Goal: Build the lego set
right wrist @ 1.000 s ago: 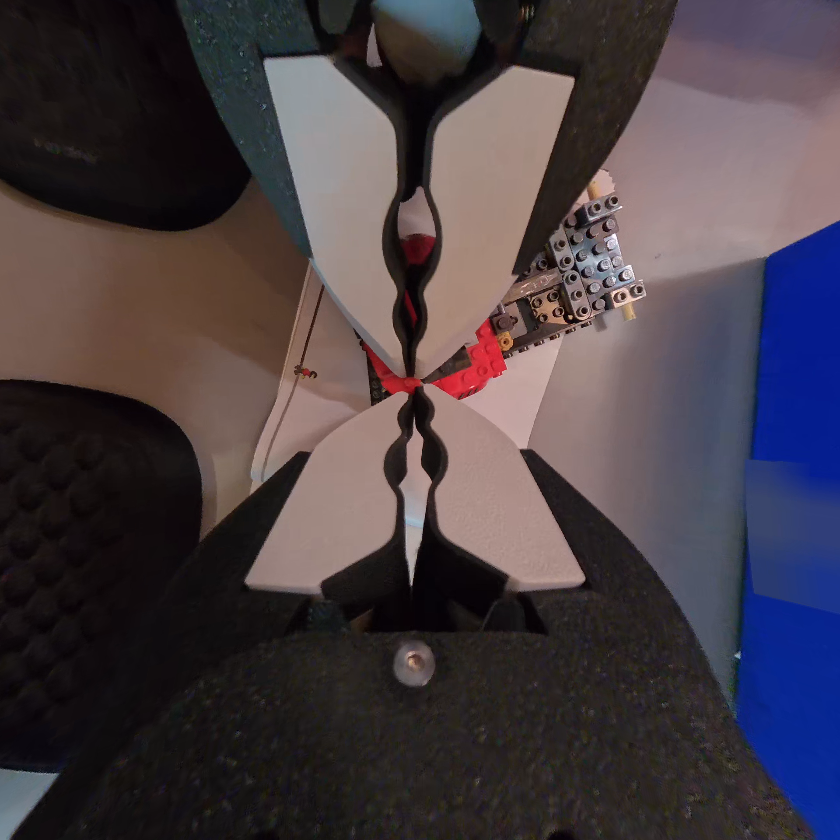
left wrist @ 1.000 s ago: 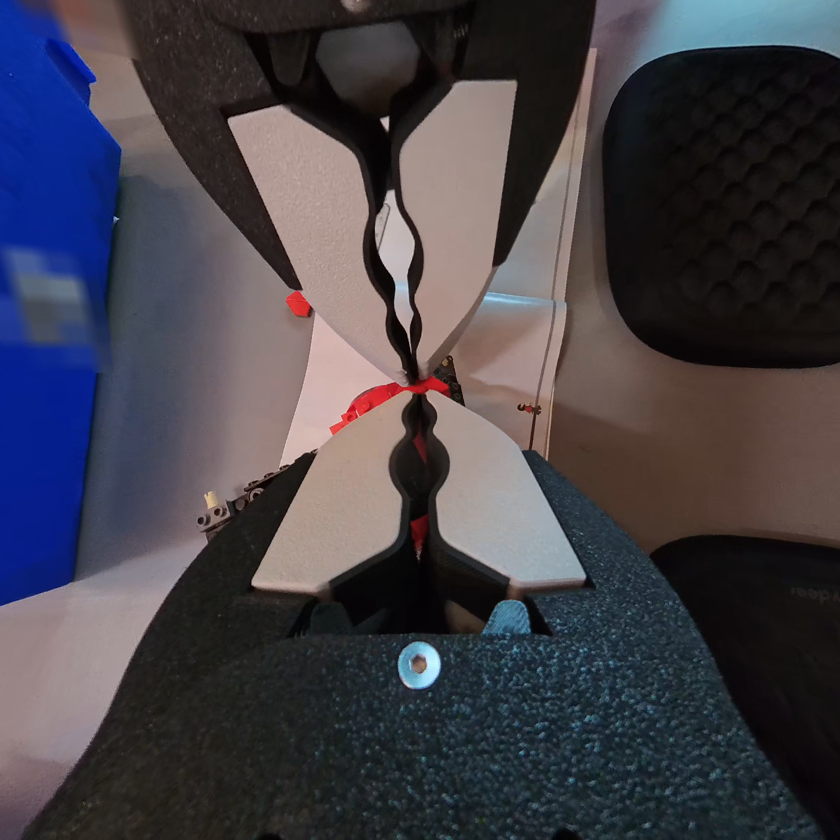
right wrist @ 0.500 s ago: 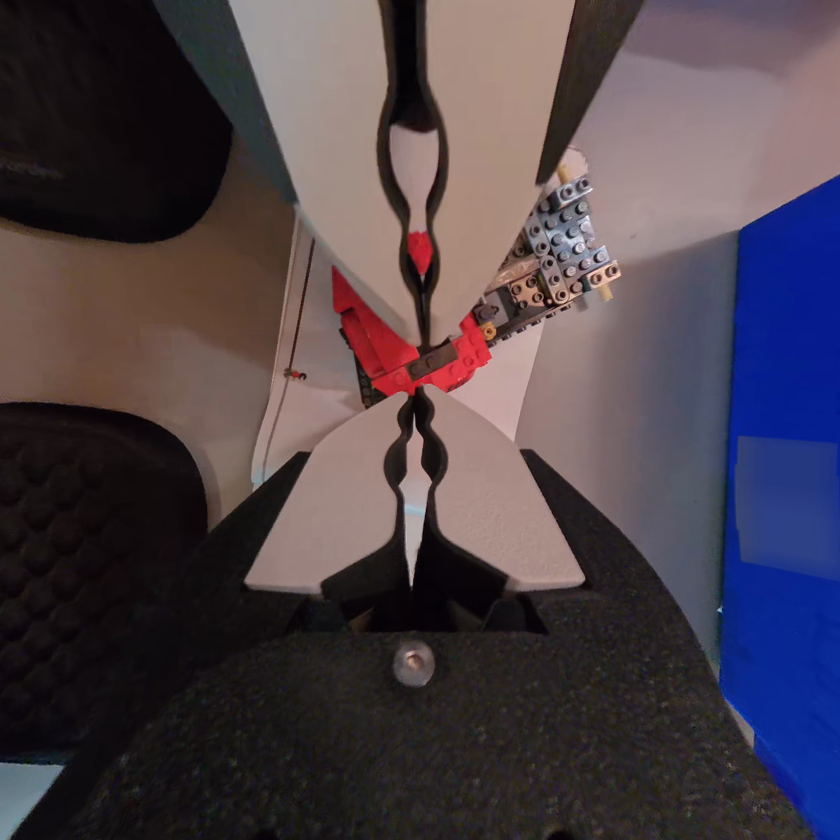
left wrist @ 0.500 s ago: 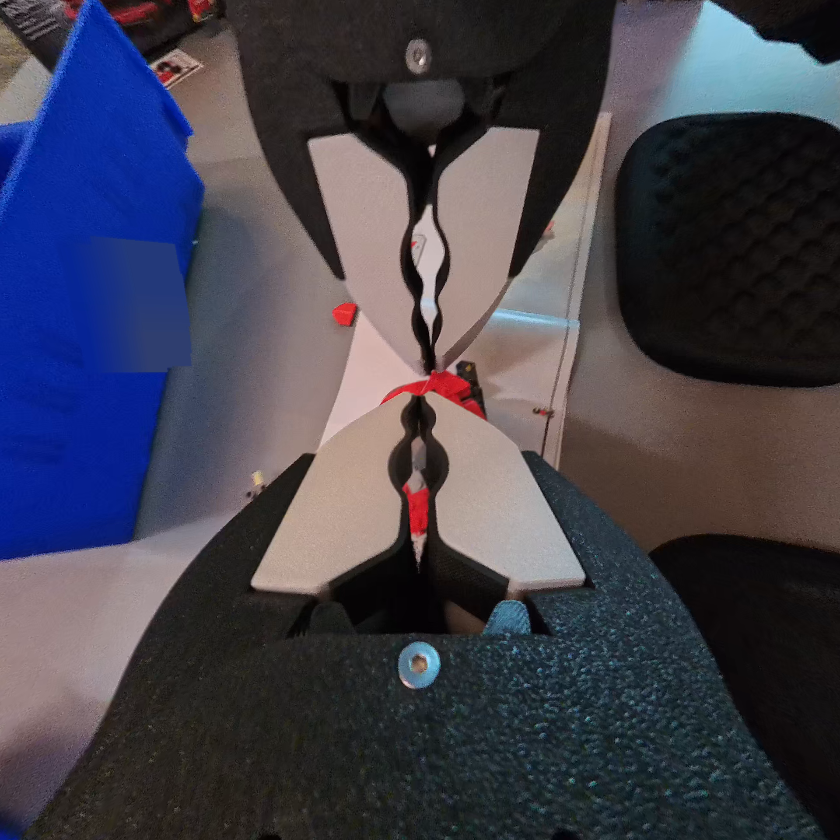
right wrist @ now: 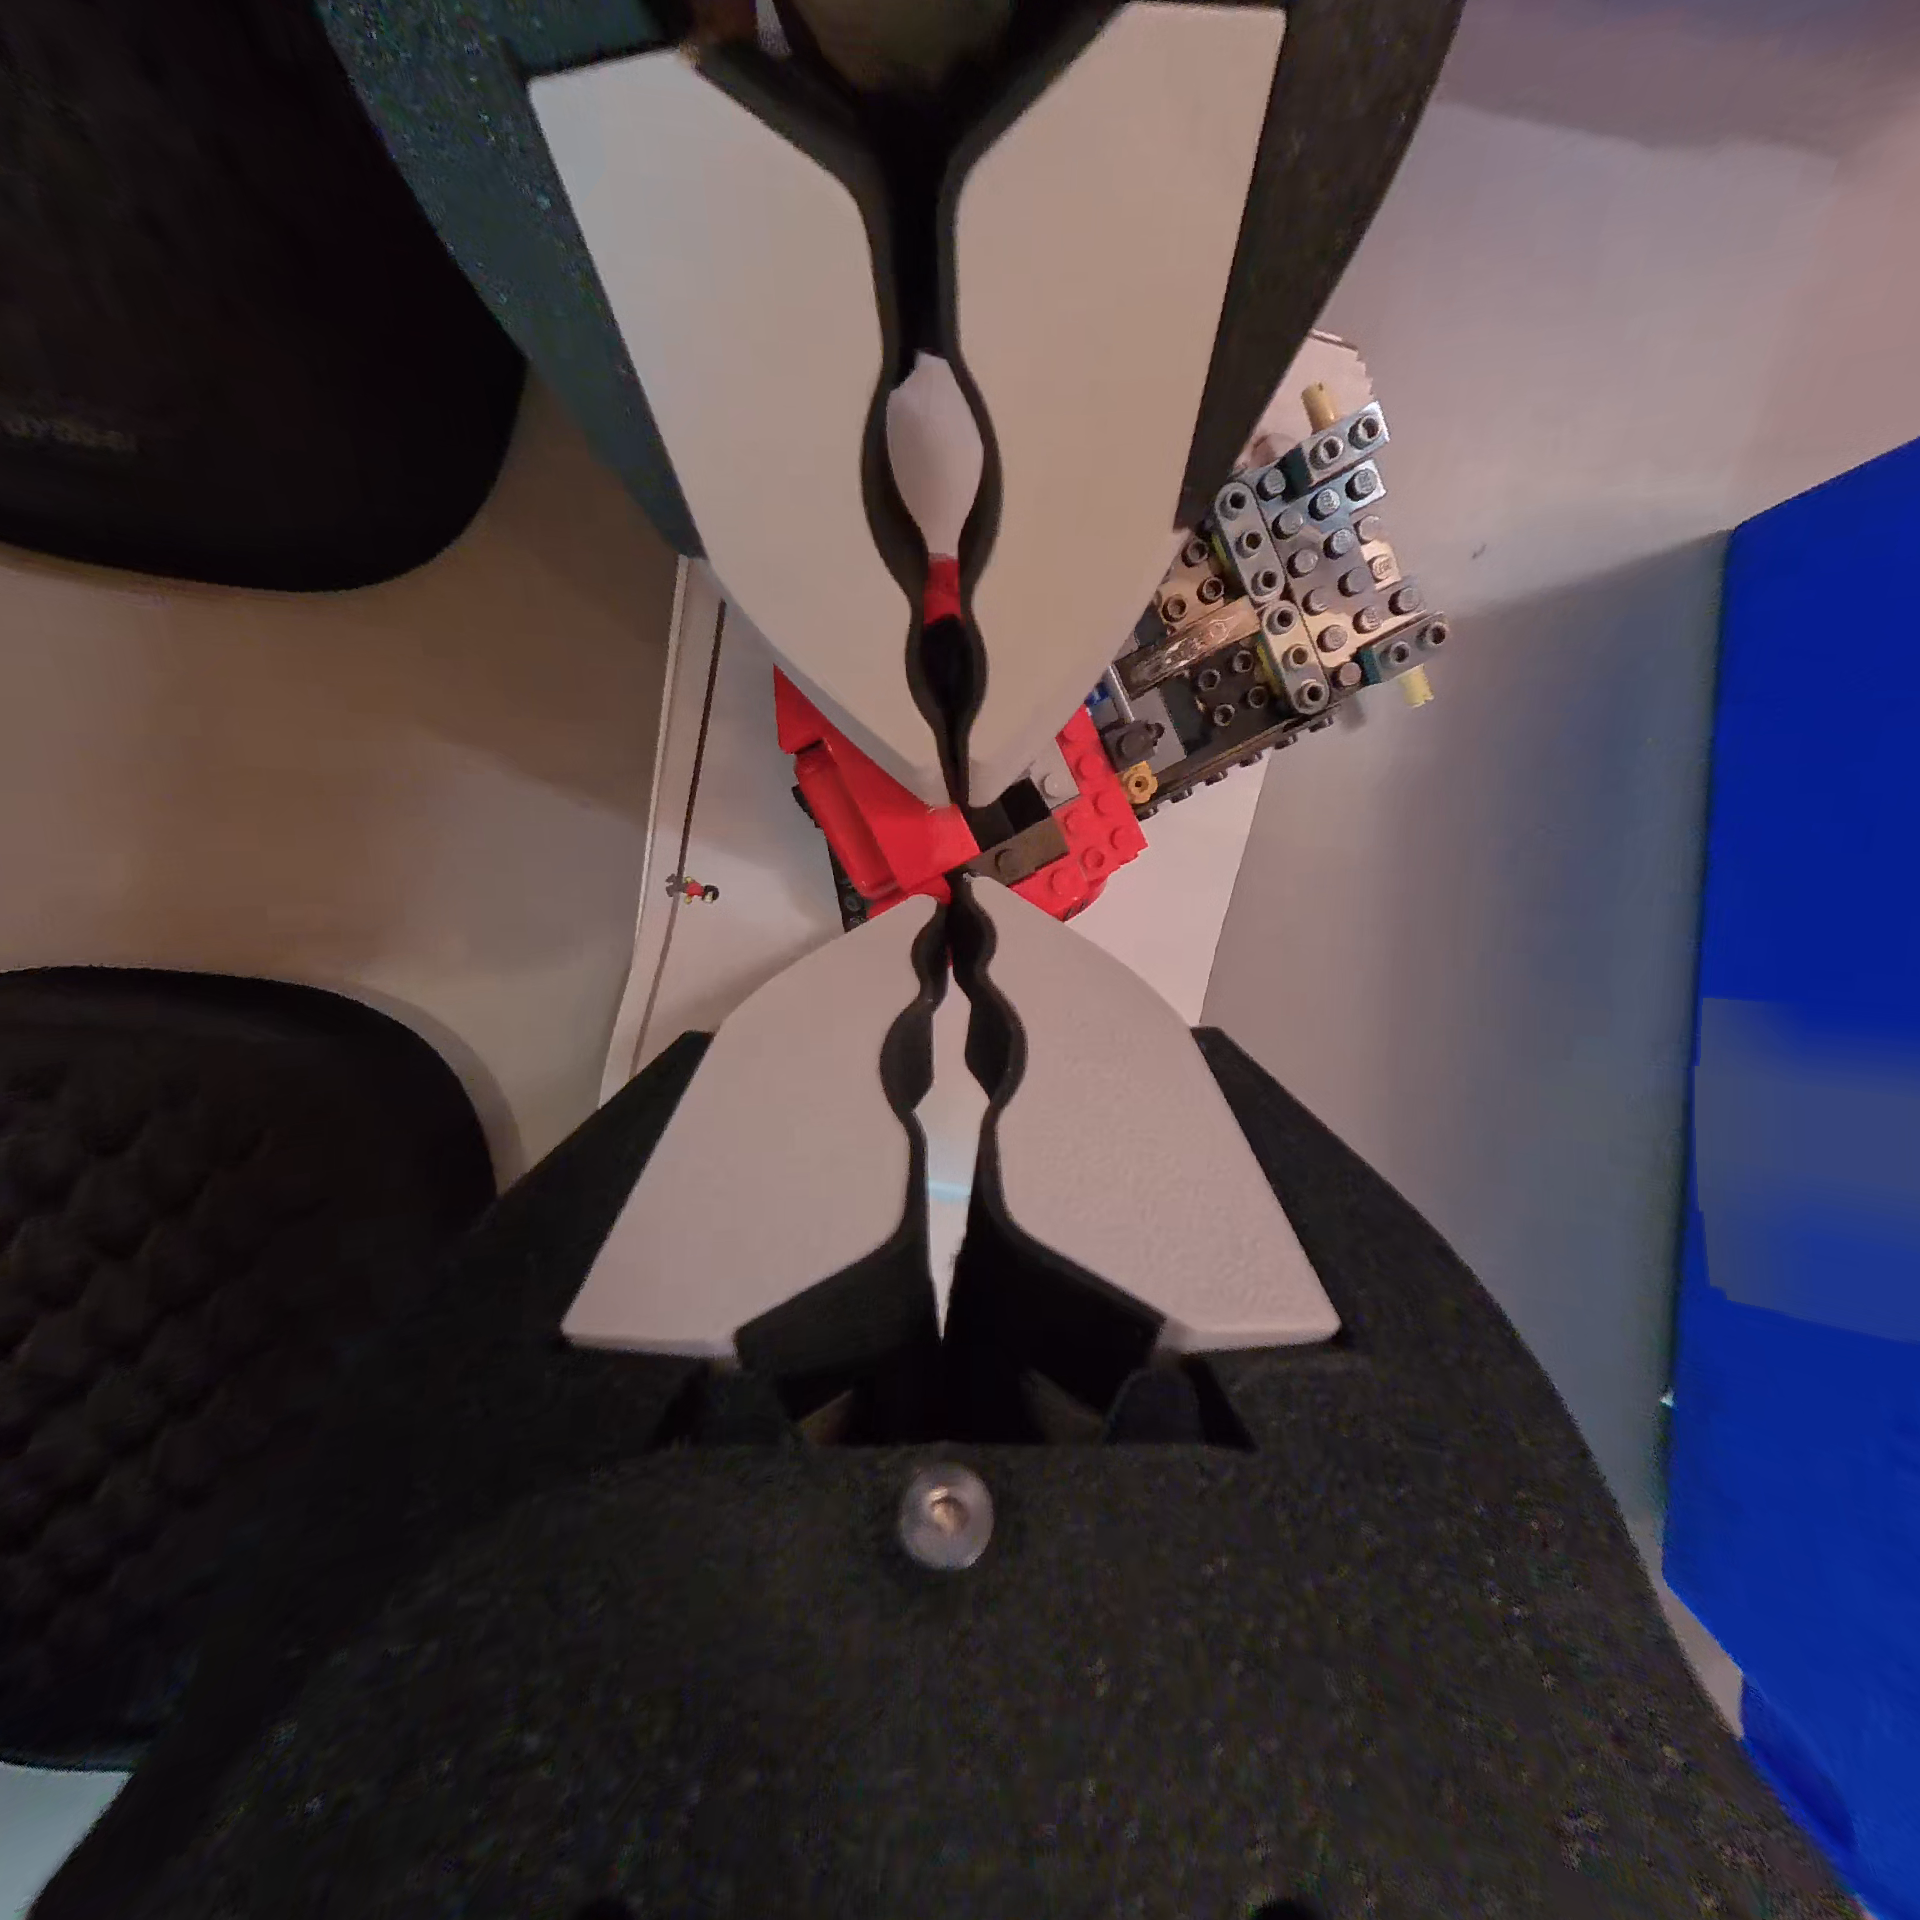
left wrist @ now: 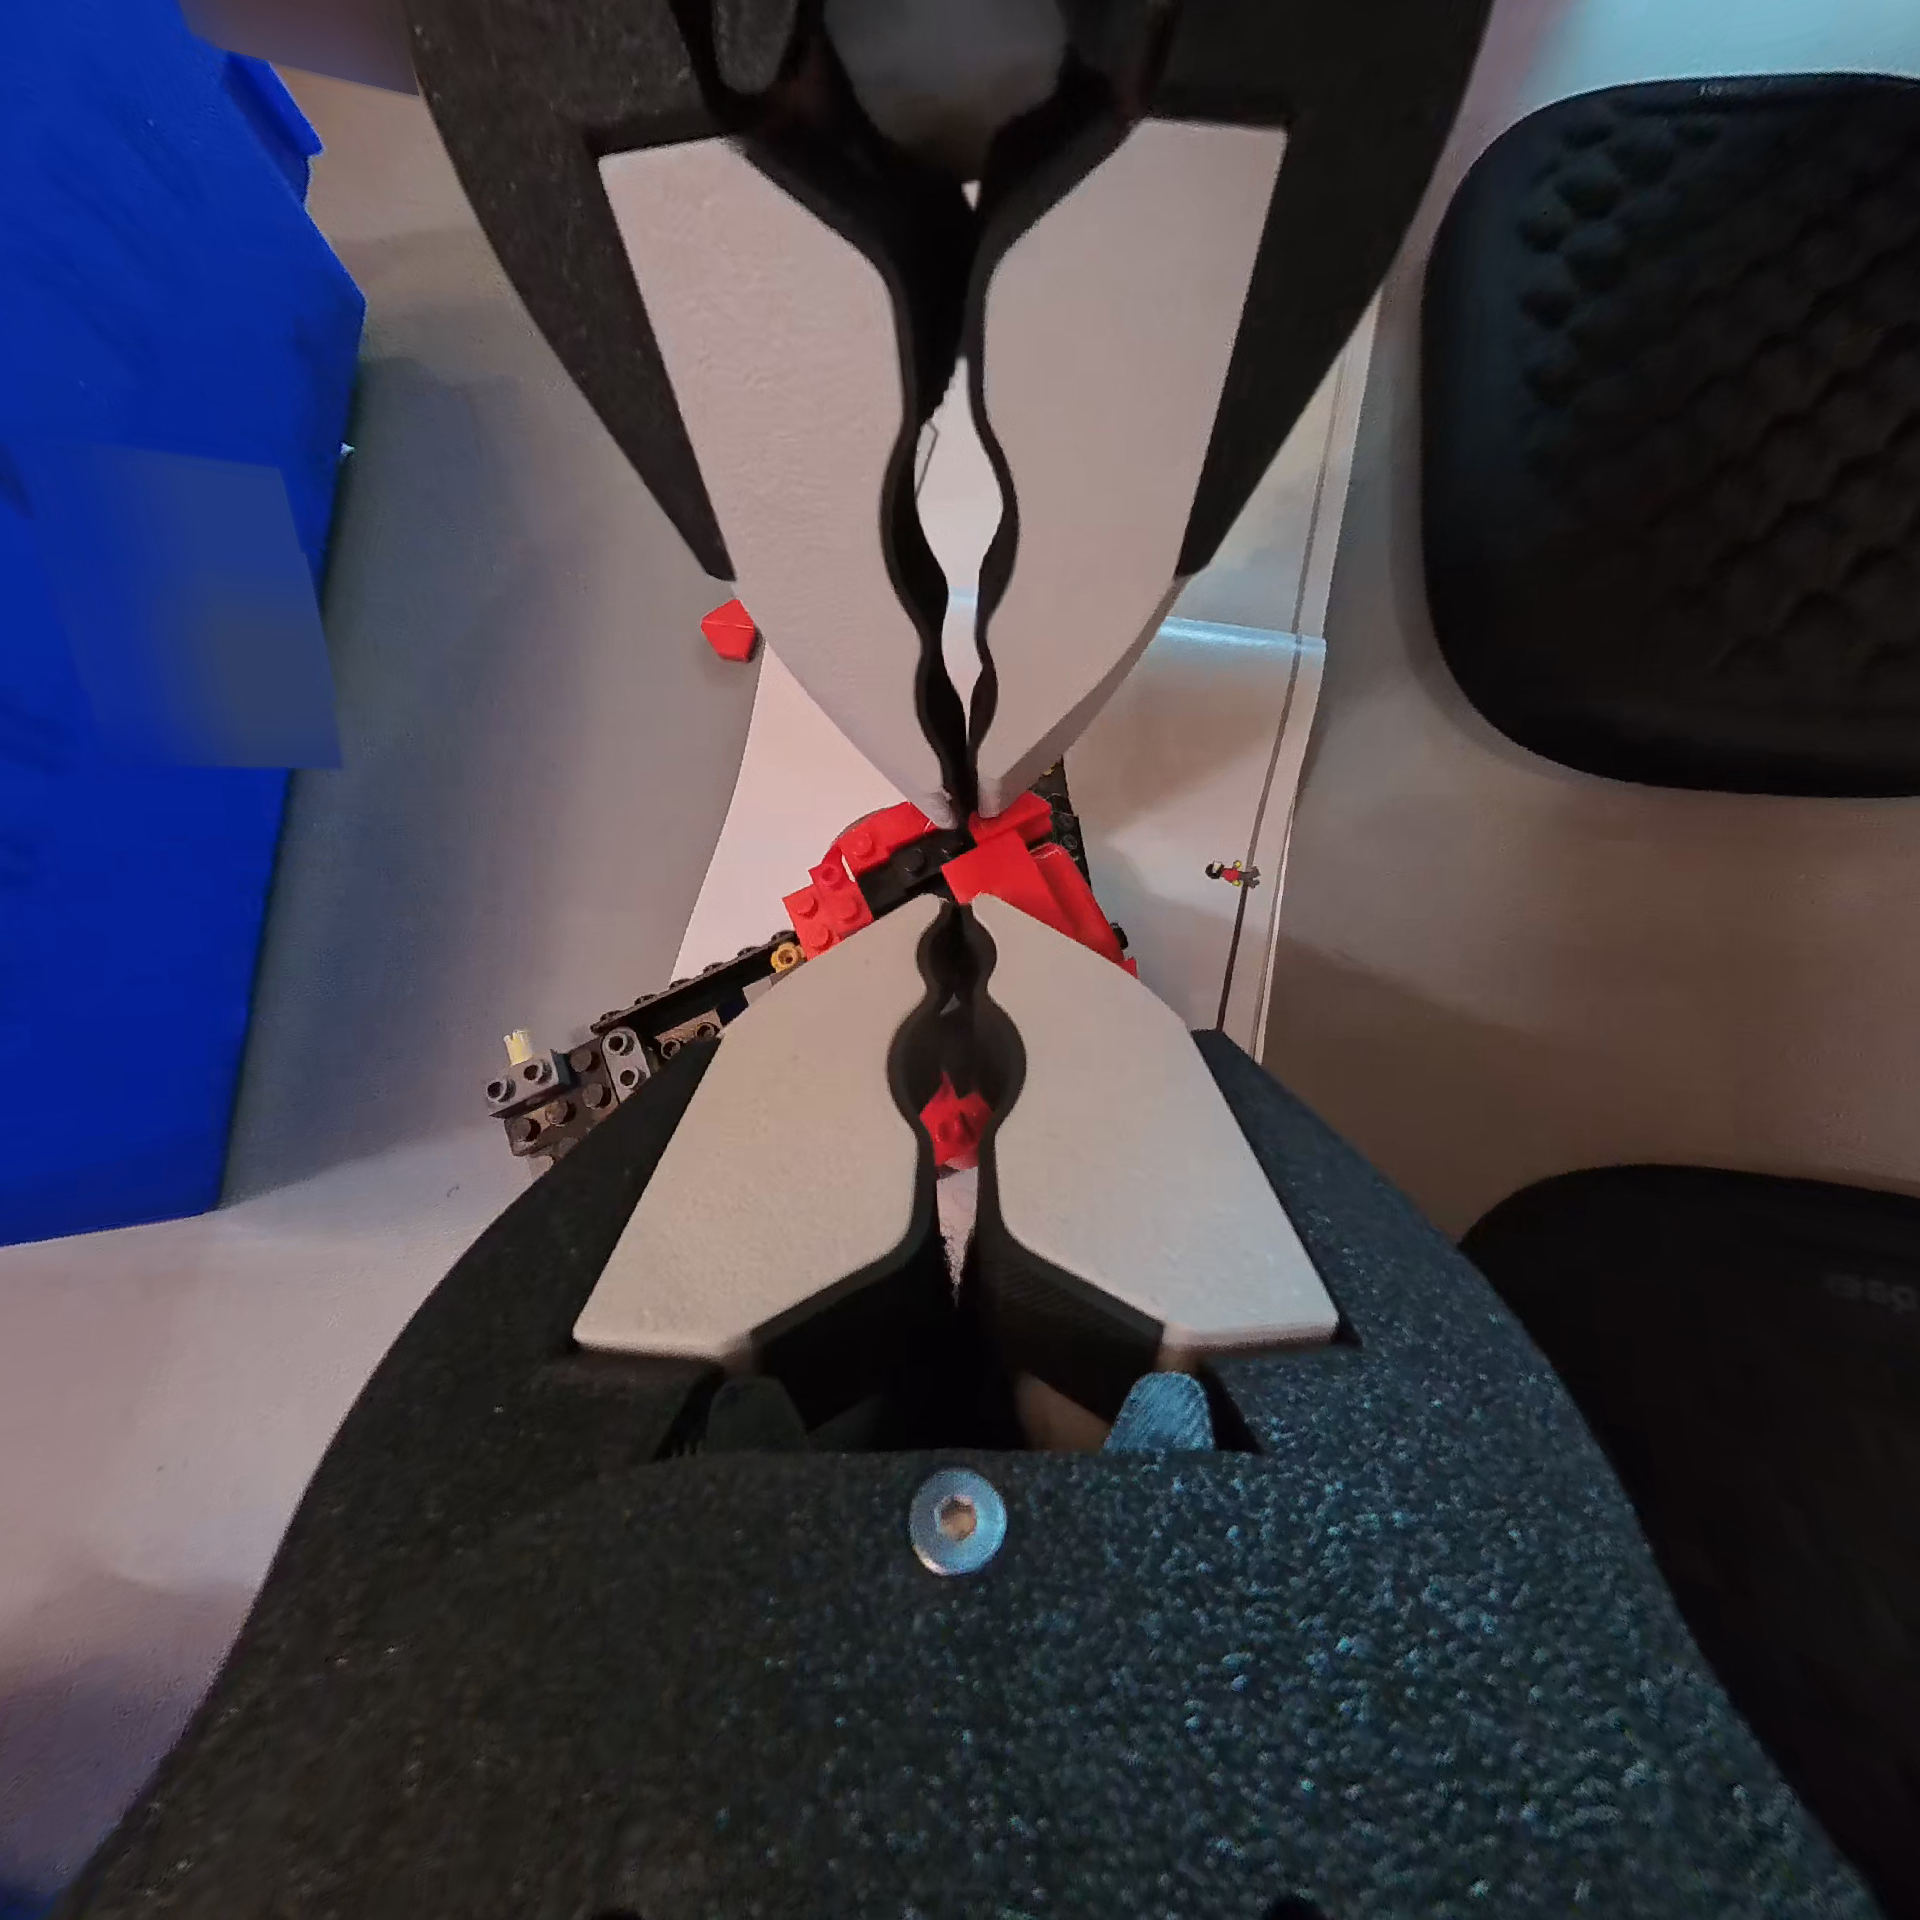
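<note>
A partly built lego model, red and black at one end (left wrist: 831,904) and grey and dark at the other (right wrist: 1309,582), lies over a white paper sheet (left wrist: 1195,727). My left gripper (left wrist: 956,912) is shut, its tips against the model's black strip. My right gripper (right wrist: 956,896) is shut and faces it from the opposite side, tips at the same red and black spot (right wrist: 1081,831). Each gripper shows in the other's view, the right one (left wrist: 961,816) and the left one (right wrist: 956,795). I cannot tell whether either pinches a piece.
A blue bin (left wrist: 135,623) stands beside the model, and shows in the right wrist view (right wrist: 1818,935). Two black textured pads (left wrist: 1683,416) (left wrist: 1714,1455) lie on the other side. A loose red brick (left wrist: 727,631) lies by the paper's edge. The tips of both grippers are at nearly the same place.
A second ago the two pairs of tips nearly met on a red bit. Now they stand slightly apart, with the black strip and red bricks showing between them. Both stay shut.
</note>
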`<state>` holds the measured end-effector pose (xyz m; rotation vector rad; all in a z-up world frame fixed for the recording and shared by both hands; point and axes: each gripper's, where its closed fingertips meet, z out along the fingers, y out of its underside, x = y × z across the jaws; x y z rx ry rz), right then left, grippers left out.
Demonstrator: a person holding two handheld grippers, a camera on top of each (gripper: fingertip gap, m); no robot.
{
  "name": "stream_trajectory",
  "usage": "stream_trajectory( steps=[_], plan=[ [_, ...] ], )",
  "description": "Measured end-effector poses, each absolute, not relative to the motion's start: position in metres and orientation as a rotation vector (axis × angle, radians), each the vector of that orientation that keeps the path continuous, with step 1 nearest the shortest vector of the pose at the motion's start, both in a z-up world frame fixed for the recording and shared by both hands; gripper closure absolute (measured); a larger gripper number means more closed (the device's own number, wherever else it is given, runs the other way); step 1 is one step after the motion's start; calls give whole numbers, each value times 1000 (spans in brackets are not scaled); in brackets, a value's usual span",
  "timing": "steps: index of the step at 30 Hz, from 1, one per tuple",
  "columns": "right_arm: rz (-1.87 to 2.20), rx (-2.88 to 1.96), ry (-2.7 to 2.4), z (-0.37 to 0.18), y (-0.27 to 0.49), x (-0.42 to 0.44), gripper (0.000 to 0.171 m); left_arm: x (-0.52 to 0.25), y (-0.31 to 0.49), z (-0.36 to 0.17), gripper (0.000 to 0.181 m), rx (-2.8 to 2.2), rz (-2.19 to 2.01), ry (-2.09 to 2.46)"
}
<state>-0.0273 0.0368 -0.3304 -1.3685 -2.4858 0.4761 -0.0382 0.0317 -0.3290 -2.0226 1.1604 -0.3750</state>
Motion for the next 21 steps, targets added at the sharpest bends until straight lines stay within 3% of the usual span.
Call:
stream_trajectory(
  steps=[9,14,21],
  plan=[
    [329,-1354,-2499,-332,34,-26,171,-36,32,-329,181,-2013,-384,1154],
    [497,-1395,-2374,-313,40,-36,171,-38,34,-327,181,-1996,-390,1146],
    [457,-1440,-2449,-331,38,-27,171,-49,28,-286,181,-1894,-426,1034]
  ],
)
